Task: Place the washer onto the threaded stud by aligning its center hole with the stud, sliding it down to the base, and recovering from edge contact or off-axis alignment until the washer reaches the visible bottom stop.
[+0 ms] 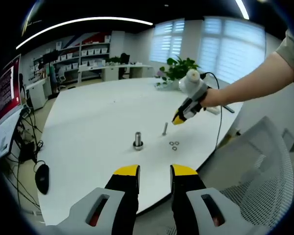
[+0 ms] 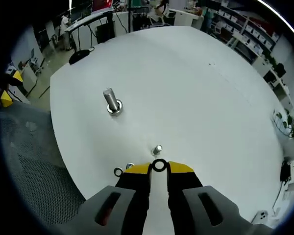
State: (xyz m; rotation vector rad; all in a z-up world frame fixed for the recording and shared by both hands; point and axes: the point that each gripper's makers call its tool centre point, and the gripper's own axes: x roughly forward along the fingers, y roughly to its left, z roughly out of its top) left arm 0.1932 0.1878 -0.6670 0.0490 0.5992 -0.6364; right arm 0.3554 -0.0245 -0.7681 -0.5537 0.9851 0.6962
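— White and round, the counter (image 2: 196,88) carries everything; what sits nearest the small stud (image 2: 158,149)?

— Just short of it, the right hand-held gripper (image 2: 159,167) is clenched on a washer (image 2: 159,165) pinched at its tips. Two loose washers (image 1: 174,145) lie just beside that stud.

— And further off?

— The big threaded stud (image 2: 111,101) stands upright, apart from the small stud. The left hand-held gripper (image 1: 154,171) hangs released off the counter edge. Beyond, a plant (image 1: 179,68) stands at the far rim.
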